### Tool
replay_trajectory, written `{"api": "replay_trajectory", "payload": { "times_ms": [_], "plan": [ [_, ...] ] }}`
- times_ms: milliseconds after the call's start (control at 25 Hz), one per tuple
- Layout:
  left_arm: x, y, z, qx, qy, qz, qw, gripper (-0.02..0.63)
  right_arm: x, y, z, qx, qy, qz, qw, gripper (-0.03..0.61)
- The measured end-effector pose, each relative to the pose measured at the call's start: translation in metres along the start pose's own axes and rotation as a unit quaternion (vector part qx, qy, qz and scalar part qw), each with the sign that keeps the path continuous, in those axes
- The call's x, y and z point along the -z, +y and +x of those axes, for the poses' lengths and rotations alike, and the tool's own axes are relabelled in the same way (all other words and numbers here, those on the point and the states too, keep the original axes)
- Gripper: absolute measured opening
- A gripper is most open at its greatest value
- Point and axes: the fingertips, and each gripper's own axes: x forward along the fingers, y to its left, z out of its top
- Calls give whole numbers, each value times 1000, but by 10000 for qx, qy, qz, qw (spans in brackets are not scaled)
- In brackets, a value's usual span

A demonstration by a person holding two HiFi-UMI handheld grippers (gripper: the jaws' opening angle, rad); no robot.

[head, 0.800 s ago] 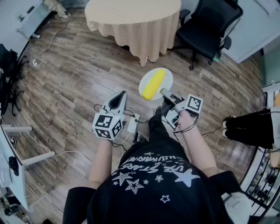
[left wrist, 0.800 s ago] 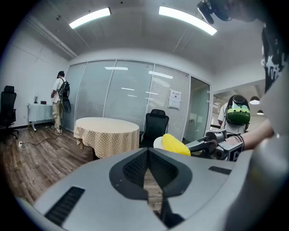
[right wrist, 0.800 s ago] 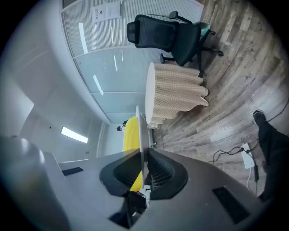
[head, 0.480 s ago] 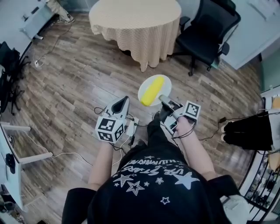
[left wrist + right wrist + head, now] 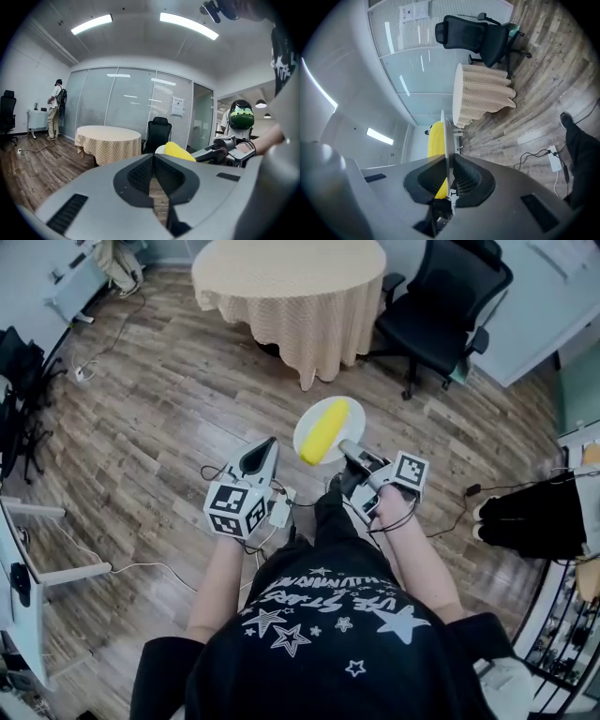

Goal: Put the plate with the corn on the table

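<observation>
Seen from above, a person in a black star-printed shirt stands on a wood-plank floor with a gripper in each hand. The right gripper, just right of centre, has its jaws closed on the near rim of a white plate, and a yellow corn cob lies lengthwise on the plate. In the right gripper view the plate appears edge-on, pinched between the pads.

The plate is in the air at the frame's centre, well apart from the round table with a checked cloth at upper centre. The left gripper, left of centre, has its jaws pressed together with nothing between them.

The step in hand looks like carrying the plate to the table. Only one rim is gripped, so the plate juts out unsupported — it likely needs to stay level and move slowly, or the cob may roll off. It would be safest to bring it in above the tabletop and rest it flat, well inside the edge, before the jaws let go.

Open floor lies between the person and the table, whose cloth hangs over its near edge. A black office chair stands just beside the table at upper right. Cables and a white power strip lie by the person's feet — a possible trip hazard. Another person's legs show at the right edge.
</observation>
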Motion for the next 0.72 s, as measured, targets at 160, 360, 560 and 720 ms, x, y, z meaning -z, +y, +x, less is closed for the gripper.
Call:
{"api": "replay_trajectory", "payload": {
  "times_ms": [160, 360, 560, 720],
  "plan": [
    [5, -1, 2, 67, 53, 18, 10000, 6, 0, -3, -1, 13, -58, 25, 10000, 49],
    [1, 6, 9, 58, -3, -8, 10000, 8, -4, -4, 2, 102, 31, -83, 9999, 49],
    [-7, 21, 19, -77, -25, -122, 9999, 7, -18, 3, 21, 74, 180, -139, 9997, 49],
    [-16, 33, 40, -79, -7, -53, 10000, 6, -40, 8, 47, -71, 234, -60, 9997, 49]
  ]
}}
